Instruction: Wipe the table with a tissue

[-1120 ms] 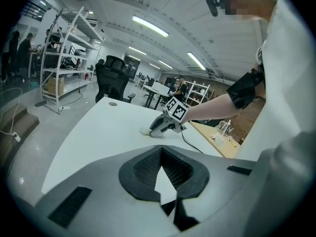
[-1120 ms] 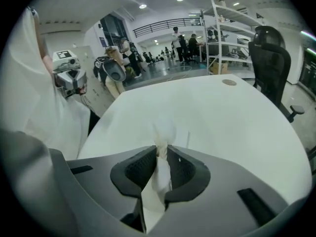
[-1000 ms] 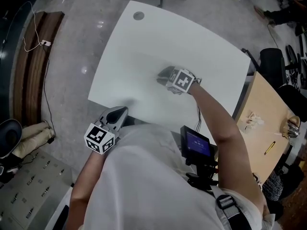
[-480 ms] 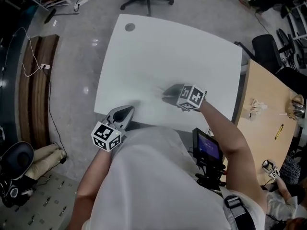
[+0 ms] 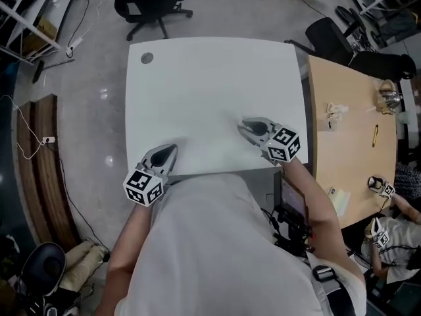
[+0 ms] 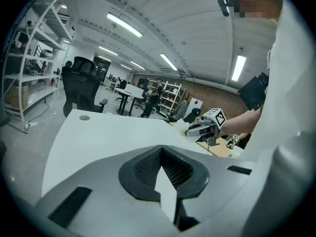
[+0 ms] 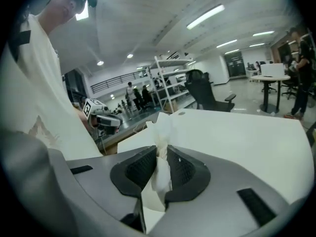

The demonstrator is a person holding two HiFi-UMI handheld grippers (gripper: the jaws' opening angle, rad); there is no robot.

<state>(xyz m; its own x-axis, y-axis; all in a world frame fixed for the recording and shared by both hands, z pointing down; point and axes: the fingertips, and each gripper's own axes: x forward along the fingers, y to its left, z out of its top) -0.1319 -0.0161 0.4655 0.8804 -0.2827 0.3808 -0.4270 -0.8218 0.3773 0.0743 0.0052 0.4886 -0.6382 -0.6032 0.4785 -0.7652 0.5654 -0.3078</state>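
The right gripper (image 7: 160, 174) has its jaws closed on a white tissue (image 7: 162, 144), which is pinched between the dark ribbed pads (image 7: 139, 171) and stands up crumpled above them. Beyond the jaws lies a white tabletop (image 7: 237, 137) with a small round hole (image 7: 181, 113) near its far edge. At the left, the left gripper (image 7: 116, 123) with its marker cube is held just off the tabletop's left side, beside the person's white shirt (image 7: 34, 88). Far behind the tabletop stand a dark office chair (image 7: 210, 95) and white shelves (image 7: 170, 78), under long ceiling lights.
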